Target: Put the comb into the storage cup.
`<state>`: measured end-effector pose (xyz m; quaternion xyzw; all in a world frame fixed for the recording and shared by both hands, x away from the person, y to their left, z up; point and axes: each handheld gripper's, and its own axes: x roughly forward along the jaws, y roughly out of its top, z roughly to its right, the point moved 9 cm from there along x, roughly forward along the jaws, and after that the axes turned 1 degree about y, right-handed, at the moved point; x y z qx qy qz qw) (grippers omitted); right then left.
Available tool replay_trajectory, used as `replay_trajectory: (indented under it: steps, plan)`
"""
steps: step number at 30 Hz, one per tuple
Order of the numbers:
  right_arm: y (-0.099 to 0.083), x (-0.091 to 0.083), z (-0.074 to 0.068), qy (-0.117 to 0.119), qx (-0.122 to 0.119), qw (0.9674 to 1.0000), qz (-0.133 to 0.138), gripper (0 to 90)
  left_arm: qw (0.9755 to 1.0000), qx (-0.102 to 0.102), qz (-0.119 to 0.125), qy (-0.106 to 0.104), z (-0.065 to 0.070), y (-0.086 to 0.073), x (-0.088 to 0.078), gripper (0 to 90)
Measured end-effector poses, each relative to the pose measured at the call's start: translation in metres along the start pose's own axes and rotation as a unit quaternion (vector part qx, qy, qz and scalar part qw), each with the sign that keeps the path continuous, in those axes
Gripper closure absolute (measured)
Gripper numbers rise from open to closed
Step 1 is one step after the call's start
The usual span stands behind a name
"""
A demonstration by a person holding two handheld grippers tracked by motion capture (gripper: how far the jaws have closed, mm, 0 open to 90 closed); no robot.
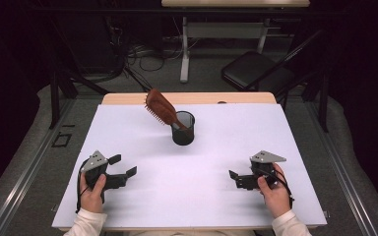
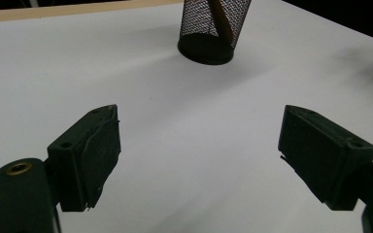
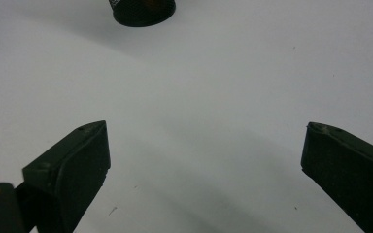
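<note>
- A brown hairbrush (image 1: 161, 108) stands handle-down in a black mesh cup (image 1: 183, 129) near the middle of the white table (image 1: 128, 142), its bristled head leaning out over the rim toward the far left.
- The left gripper (image 1: 123, 165) rests near the table's left front, jaws spread with nothing between them; the left gripper view looks across bare white surface to the cup (image 2: 209, 29).
- The right gripper (image 1: 233, 176) sits at the right front, jaws likewise spread and empty, well apart from the cup (image 3: 142, 9).
- Risk: the brush's head hangs well off centre, so a nudge against it could tip the light cup over.
- Risk: pulling the brush out at an angle could drag the cup along unless the other gripper steadies it.
- Risk: gripping the bristles rather than the solid back would likely let the brush slip.
</note>
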<state>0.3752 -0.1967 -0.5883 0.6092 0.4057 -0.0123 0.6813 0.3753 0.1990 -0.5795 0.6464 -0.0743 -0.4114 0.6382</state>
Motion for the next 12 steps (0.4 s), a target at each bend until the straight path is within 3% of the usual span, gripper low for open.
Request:
replay_trajectory:
  steps: [12]
  plan:
    - [-0.0017,0.0006,0.0021,-0.002,0.001,1.0000,-0.003,3.4,0.9999,-0.003,-0.006,0.008,-0.0029,-0.0023,0.0019,15.7]
